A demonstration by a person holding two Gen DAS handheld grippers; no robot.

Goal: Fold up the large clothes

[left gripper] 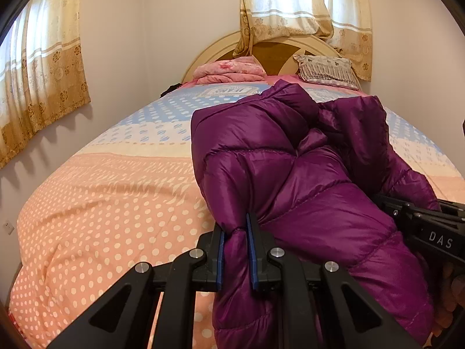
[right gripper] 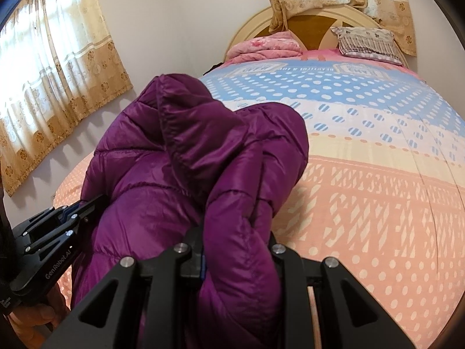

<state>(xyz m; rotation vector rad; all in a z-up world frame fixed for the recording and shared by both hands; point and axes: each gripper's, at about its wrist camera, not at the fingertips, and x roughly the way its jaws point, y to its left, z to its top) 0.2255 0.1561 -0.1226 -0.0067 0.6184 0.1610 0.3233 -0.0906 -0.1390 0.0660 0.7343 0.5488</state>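
A purple quilted puffer jacket (left gripper: 290,160) hangs bunched above the bed, held by both grippers. My left gripper (left gripper: 236,232) is shut on a fold of the jacket between its blue pads. In the right wrist view, my right gripper (right gripper: 237,241) is shut on another thick fold of the jacket (right gripper: 186,151); its fingers are mostly hidden by fabric. The right gripper also shows at the right edge of the left wrist view (left gripper: 418,221), and the left gripper at the lower left of the right wrist view (right gripper: 72,212), both pinching the jacket.
The bed (left gripper: 101,209) has a peach, cream and blue polka-dot cover (right gripper: 363,174). A folded pink blanket (left gripper: 229,71) and a grey pillow (left gripper: 327,69) lie by the headboard. Curtains (left gripper: 37,67) hang on the left wall and behind the headboard.
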